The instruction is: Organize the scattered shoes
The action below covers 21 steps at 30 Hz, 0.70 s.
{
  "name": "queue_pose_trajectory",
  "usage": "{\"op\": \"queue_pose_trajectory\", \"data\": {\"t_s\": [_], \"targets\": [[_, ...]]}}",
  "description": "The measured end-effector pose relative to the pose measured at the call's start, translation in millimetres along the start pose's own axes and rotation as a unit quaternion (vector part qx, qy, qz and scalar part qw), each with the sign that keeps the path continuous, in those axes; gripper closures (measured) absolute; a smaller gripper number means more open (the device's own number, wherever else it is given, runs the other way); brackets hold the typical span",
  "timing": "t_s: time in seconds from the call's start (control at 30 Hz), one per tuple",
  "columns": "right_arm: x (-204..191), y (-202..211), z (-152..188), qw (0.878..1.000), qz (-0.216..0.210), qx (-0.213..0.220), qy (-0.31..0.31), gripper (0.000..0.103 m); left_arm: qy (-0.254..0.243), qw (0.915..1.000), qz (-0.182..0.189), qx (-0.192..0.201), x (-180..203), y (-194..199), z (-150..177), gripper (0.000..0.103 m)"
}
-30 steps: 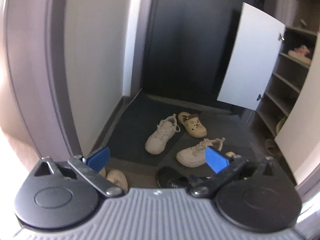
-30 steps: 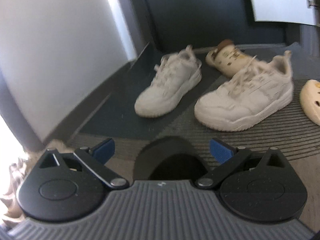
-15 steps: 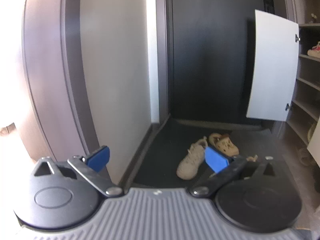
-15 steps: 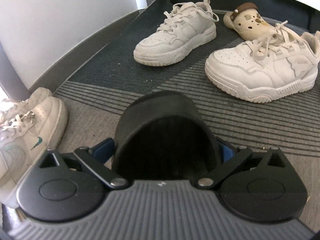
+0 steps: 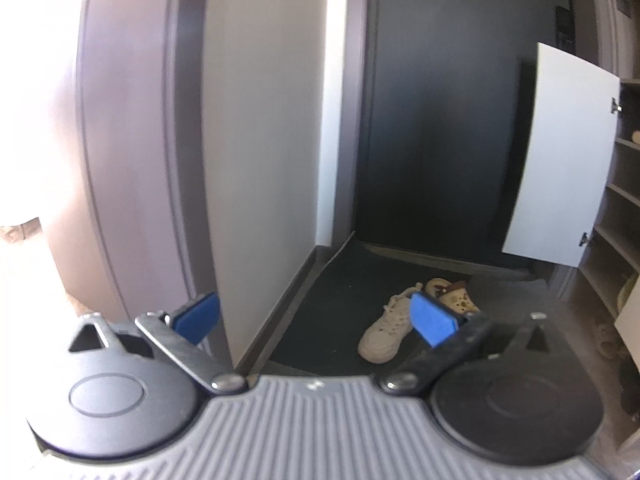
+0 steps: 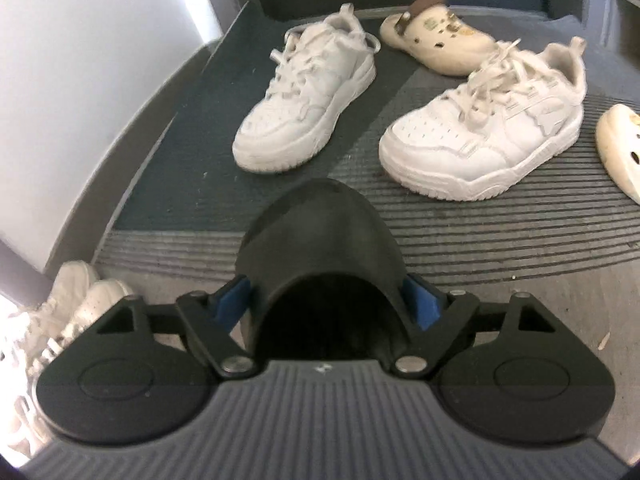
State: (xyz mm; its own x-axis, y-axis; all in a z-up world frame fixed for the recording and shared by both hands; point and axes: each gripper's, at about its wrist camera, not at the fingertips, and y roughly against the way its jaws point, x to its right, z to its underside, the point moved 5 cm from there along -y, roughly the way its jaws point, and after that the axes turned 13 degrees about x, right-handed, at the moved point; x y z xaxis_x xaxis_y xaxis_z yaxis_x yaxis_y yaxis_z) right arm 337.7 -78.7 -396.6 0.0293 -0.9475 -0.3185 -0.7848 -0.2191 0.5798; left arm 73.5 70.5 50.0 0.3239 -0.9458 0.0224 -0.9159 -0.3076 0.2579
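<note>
Most of the shoes are still lying loose around the striped doormat [image 6: 500, 236], so the tidying is looking barely begun. The right gripper [image 6: 324, 304] has just been closing its jaws, and its blue pads are now pressing both sides of a black slipper [image 6: 320, 248] at the mat's near edge: matte, rounded, open-backed. On the mat, 2 white lace-up sneakers [image 6: 308, 100] are sitting apart beside 2 cream clogs [image 6: 436, 46]; another white pair [image 6: 72, 308] is waiting off the mat's left corner. The left gripper [image 5: 316, 320] is hanging wide open and empty, and the open shoe cabinet [image 5: 616, 220] beyond the mat is showing free shelves.
</note>
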Motion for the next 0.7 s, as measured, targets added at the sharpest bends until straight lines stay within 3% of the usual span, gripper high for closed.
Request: {"op": "queue_pose_trajectory", "data": {"t_s": [0.13,0.3,0.4,0.57,0.63,0.7], "targets": [[2.5,14.3,2.5,0.996,0.000,0.008,-0.094,0.019,0.008,0.9999,-0.007,0.002,-11.0,5.9,-4.8,0.000],[0.7,31.4,42.3,0.972,0.026,-0.051,-0.228,0.019,0.020,0.9998,-0.001,0.000,-15.1,6.9,-7.2,0.000],[-12.9,41.0,80.8,0.969,0.049,-0.082,-0.227,0.020,0.018,0.9998,0.002,0.001,-14.1,9.3,-7.9,0.000],[-32.3,57.8,110.4,0.966,0.039,-0.070,-0.246,0.027,0.005,0.9999,0.009,-0.003,-9.0,11.5,-4.2,0.000],[-37.3,56.2,117.4,0.954,0.006,-0.084,-0.287,0.030,0.004,0.9999,0.010,-0.007,-9.4,10.5,-2.5,0.000],[-33.7,58.0,120.3,0.943,0.004,-0.075,-0.326,0.032,0.005,0.9999,0.008,-0.011,-10.3,8.6,-0.8,0.000]]}}
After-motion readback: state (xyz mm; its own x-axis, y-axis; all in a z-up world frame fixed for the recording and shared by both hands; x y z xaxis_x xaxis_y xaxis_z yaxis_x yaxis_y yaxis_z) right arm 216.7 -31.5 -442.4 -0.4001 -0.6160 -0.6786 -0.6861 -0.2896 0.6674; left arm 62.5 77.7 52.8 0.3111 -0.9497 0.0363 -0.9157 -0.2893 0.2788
